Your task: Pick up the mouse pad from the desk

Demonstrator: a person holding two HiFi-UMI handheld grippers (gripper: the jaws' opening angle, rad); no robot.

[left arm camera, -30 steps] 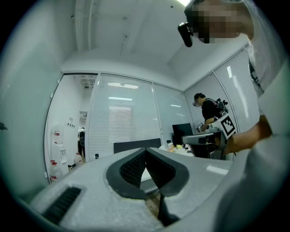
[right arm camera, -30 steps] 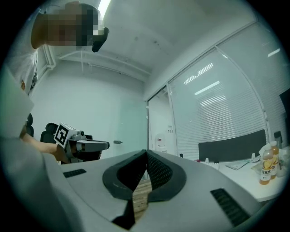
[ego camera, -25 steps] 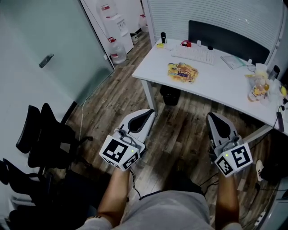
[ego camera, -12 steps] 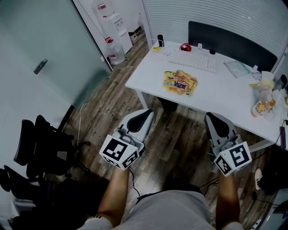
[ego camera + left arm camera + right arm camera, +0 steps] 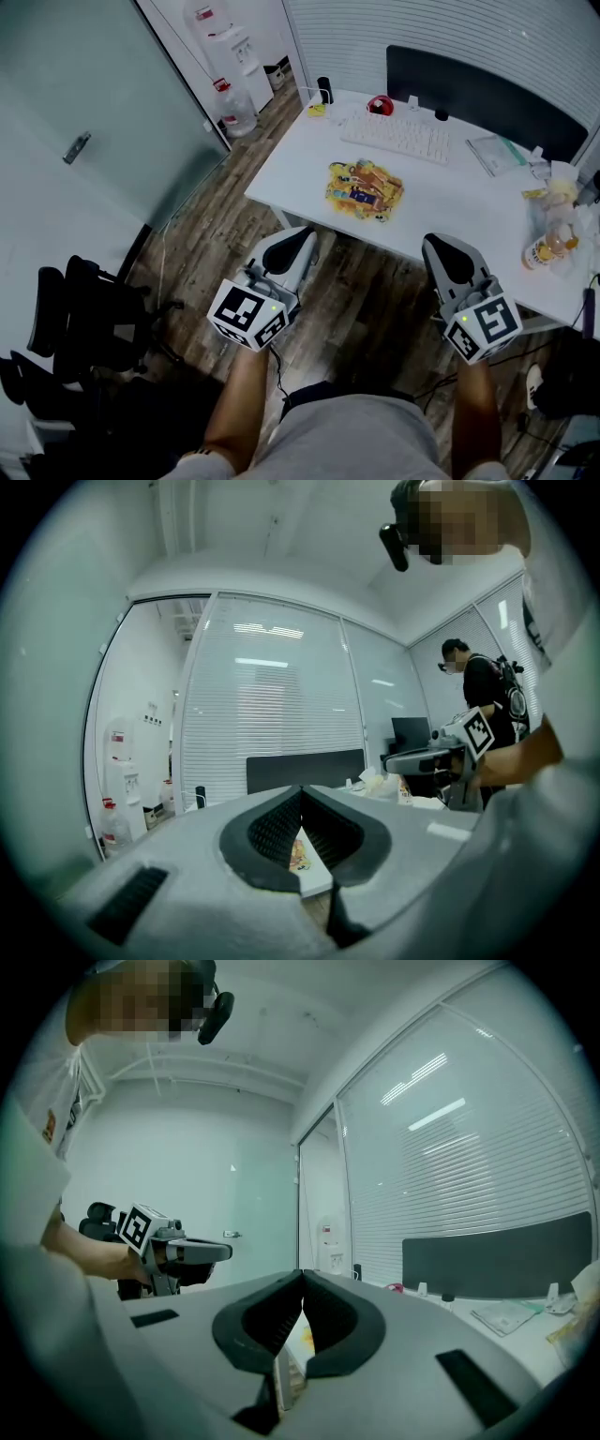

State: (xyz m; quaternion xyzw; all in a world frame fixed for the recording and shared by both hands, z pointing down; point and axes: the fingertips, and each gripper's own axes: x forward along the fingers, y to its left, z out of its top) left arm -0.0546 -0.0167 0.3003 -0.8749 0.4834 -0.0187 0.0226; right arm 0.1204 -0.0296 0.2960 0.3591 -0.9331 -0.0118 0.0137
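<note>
Head view: left hand-held gripper [image 5: 306, 234] and right hand-held gripper [image 5: 434, 242] closed, empty; bottle [image 5: 541, 247] holds orange liquid.

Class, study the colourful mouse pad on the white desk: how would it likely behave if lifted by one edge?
The mouse pad lies thin and flat on the desk, so it probably droops when lifted. It looks light for its area. Lying flush, its edge may be hard to catch.

Desk [image 5: 450, 202] and mouse pad [image 5: 364, 190] drawn nearer, left gripper [image 5: 302, 234] and right gripper [image 5: 439, 242] now near its front edge
</note>
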